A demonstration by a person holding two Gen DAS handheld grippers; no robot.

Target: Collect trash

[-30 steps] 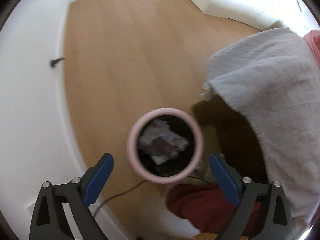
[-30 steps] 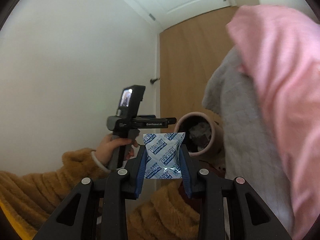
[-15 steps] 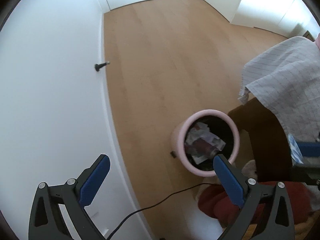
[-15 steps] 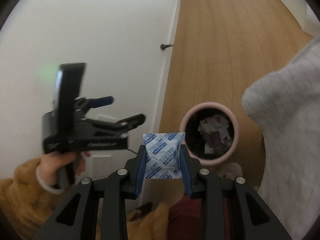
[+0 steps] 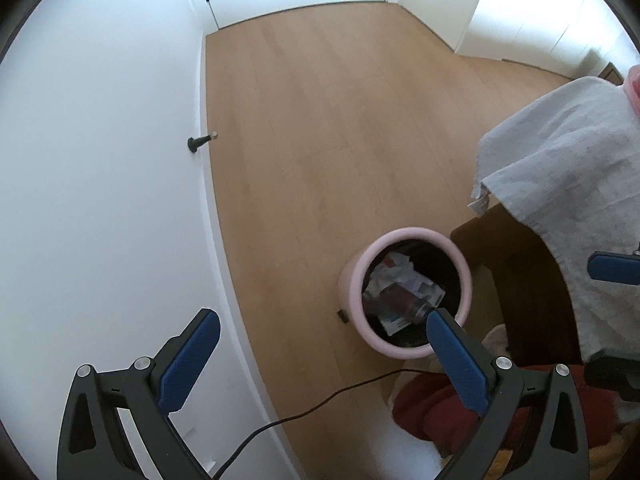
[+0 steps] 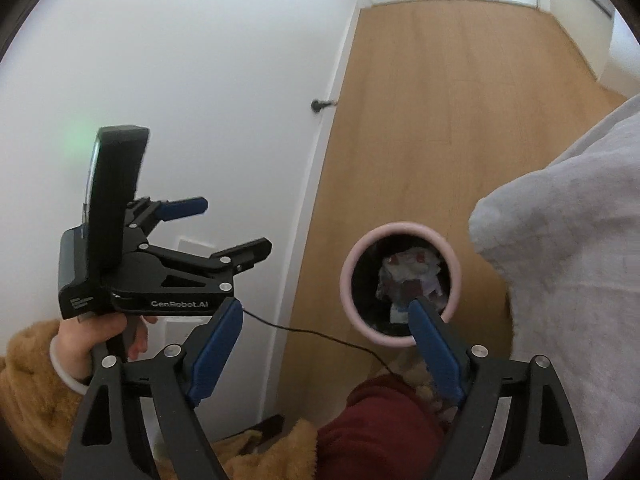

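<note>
Over the bin, left wrist view: pink bin point(image 5: 404, 292) stands on the wood floor by the white wall, crumpled wrappers point(image 5: 400, 288) lying inside
Left gripper point(image 5: 320, 356): fingers wide apart, nothing between them
Cable risk: black cable point(image 5: 320, 400) runs across the floor just beside the bin; a low sweep could snag it
Right wrist view: right gripper point(image 6: 324, 328) has just been opening, jaws now spread and empty, aimed down at the bin's near rim
Packet: no longer between the pads; whether it landed inside I cannot tell
Miss risk: released near the rim, it may have slid onto the red cloth point(image 6: 376, 420) below
Crowding: grey blanket point(image 6: 560, 260) overhangs the bin's right side and could catch a gripper
</note>
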